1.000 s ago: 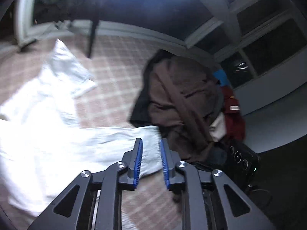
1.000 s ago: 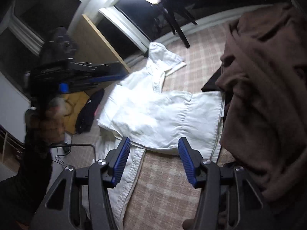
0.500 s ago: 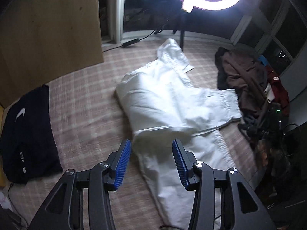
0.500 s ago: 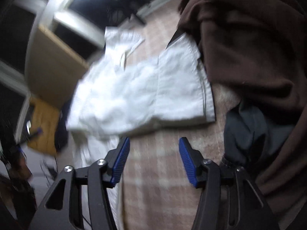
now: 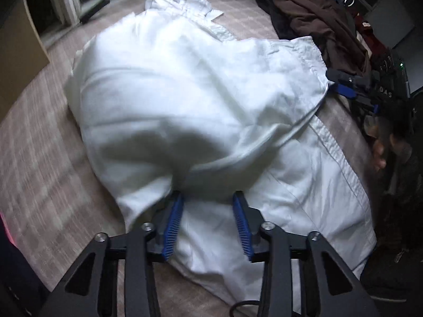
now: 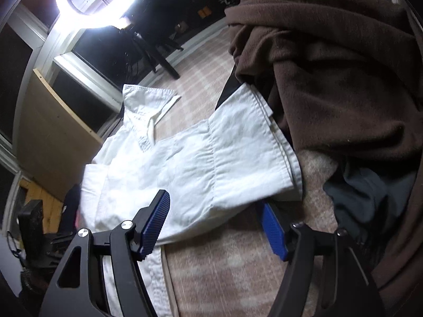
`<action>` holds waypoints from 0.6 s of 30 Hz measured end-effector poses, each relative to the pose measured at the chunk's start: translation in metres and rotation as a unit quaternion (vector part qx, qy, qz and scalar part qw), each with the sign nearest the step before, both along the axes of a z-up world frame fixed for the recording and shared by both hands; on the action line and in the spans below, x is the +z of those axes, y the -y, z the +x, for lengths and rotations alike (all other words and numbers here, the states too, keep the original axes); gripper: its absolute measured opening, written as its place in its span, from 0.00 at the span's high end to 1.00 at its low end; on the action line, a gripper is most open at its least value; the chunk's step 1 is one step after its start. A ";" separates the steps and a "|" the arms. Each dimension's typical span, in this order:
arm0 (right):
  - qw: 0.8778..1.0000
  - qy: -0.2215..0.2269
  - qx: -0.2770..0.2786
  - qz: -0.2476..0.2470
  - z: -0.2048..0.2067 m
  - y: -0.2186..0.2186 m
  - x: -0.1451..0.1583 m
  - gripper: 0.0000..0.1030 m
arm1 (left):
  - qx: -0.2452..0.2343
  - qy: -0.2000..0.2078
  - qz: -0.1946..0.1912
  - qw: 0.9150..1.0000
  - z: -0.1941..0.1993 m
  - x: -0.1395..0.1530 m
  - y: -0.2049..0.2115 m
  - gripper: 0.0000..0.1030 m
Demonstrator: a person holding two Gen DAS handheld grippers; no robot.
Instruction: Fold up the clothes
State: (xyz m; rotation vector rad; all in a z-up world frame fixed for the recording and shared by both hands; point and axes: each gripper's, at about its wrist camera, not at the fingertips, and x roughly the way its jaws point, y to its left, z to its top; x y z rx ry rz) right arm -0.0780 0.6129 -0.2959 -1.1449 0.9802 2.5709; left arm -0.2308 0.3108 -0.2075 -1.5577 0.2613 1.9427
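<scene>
White shirt spread on checked carpet, collar at 12 o'clock in left view. Left gripper: jaws closing, raised fold of shirt between pads, no firm pinch visible. Right gripper: jaws opening, straddling shirt hem edge, not pressing. Brown garment heaped at 2 o'clock. No containers. Lettering "DAS" on dark device.
</scene>
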 end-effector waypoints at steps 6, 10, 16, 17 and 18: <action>0.999 -0.011 -0.007 0.041 -0.008 0.007 -0.002 0.35 | 0.037 -0.076 0.081 0.993 -0.024 0.053 0.029 0.59; 0.997 -0.023 -0.024 0.064 -0.021 0.009 -0.004 0.35 | 0.065 -0.084 0.080 0.991 -0.053 0.040 0.037 0.59; 0.995 -0.039 -0.027 0.084 -0.018 0.005 -0.003 0.64 | 0.033 -0.077 0.019 0.996 -0.052 -0.014 0.008 0.56; 0.995 -0.047 -0.032 0.076 -0.012 0.000 -0.003 0.71 | 0.028 -0.079 0.015 0.996 -0.049 -0.013 0.004 0.57; 0.996 -0.053 -0.034 0.067 -0.008 -0.004 -0.002 0.71 | 0.023 -0.078 0.026 0.996 -0.046 -0.010 0.002 0.57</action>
